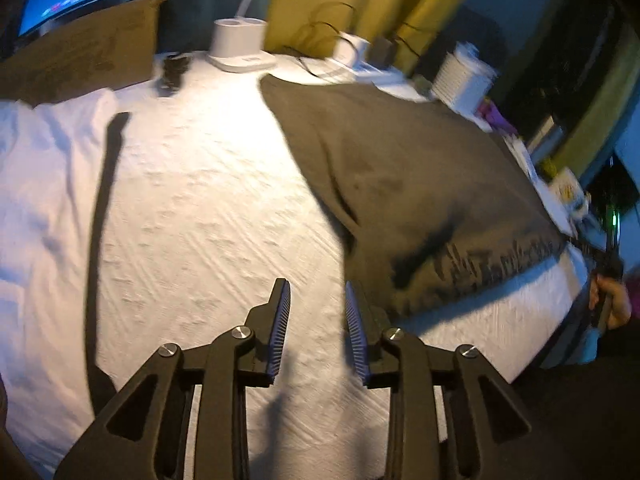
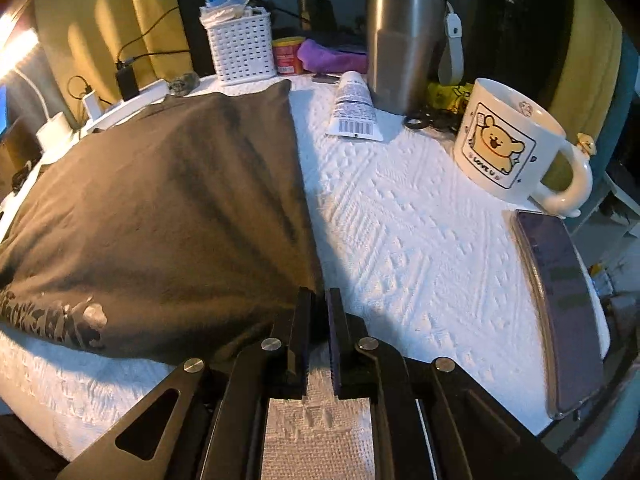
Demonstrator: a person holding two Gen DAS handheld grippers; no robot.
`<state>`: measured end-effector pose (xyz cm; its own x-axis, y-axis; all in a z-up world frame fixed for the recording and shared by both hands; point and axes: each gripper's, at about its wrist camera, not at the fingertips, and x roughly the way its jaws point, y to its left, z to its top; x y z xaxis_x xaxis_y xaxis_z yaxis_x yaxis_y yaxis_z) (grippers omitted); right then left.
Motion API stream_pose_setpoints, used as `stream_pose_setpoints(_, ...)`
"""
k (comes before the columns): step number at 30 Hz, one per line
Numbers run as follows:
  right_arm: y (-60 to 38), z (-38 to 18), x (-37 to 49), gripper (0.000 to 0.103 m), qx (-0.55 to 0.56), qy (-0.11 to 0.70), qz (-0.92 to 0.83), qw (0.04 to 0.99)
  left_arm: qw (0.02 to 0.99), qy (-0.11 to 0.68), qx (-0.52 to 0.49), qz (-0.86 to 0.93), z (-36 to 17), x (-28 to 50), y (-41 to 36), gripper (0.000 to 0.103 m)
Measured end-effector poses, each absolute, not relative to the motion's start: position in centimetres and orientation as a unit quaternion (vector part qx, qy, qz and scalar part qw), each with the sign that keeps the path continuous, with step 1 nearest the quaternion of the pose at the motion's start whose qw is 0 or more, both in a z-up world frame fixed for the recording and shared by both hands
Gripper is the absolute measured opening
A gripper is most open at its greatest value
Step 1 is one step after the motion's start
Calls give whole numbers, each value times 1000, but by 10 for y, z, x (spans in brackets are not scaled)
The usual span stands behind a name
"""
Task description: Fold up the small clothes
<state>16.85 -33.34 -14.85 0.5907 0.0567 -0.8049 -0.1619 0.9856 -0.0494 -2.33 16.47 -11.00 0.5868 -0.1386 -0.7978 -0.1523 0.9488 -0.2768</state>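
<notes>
Left wrist view: our left claw [image 1: 318,308] is spread with nothing between its 2 fingers, above the white worktop [image 1: 208,208]. Beyond it to the right lies the dark shirt [image 1: 400,184]. Our right claw [image 2: 318,312] is pressed together, pinching the shirt's near corner.

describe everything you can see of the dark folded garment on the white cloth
The dark garment is a brownish-grey piece of soft knit-looking fabric, folded into a rough rectangle with shallow creases. A cracked dark and pale print runs along its near edge. It lies flat on the white textured cloth, its far edge near the white basket. The right gripper, jaws nearly together, sits at its near right corner; whether it pinches fabric is unclear.
</notes>
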Motion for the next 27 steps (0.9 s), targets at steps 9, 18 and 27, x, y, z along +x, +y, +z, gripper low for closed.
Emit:
stream_pose_setpoints(9, -330, -126, 172, 9, -61, 436, 40, 897, 875, 455, -169, 11, -121, 38, 166, 43)
stream_pose_setpoints(18, -308, -129, 187, 9, -72, 432, 63, 897, 879, 467, -95, 33, -138, 79, 146, 15)
stream_pose_setpoints(27, -267, -128, 198, 9, -109, 419, 122, 893, 888, 451, -45, 81, -127, 77, 147, 3)
